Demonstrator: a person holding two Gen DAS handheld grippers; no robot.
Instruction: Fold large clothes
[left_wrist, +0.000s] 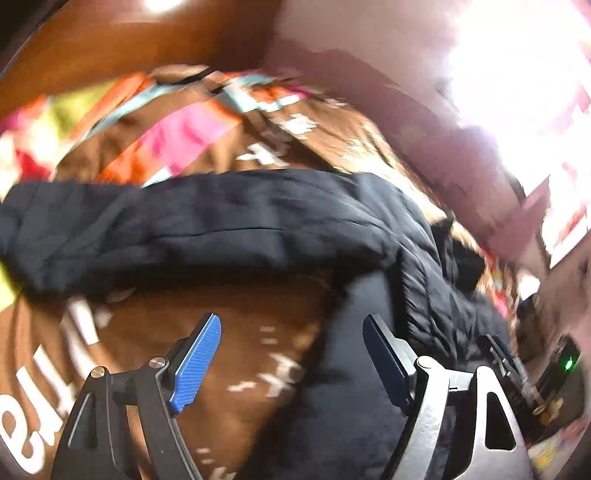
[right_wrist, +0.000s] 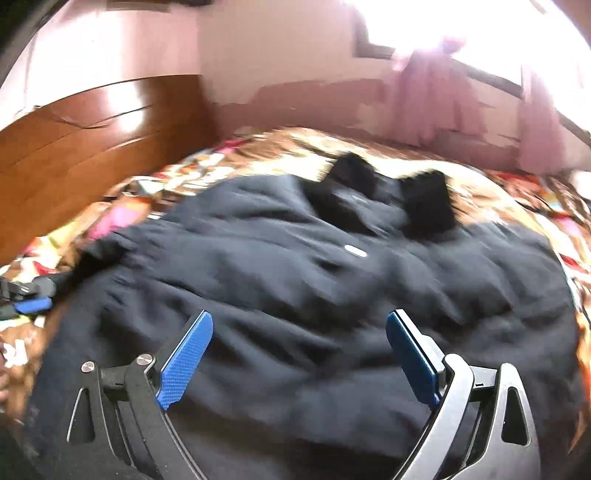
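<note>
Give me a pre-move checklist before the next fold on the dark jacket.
1. Left claw open and empty: ok.
2. Right claw open and empty: ok.
3. Jacket lies on the bedspread, collar away from the right claw: ok.
4. Sleeve folded across: cannot tell, the picture is blurred.
5. Jacket flat, without bunching: not ok, creases show.
6. Both claws apart from each other: ok.
</note>
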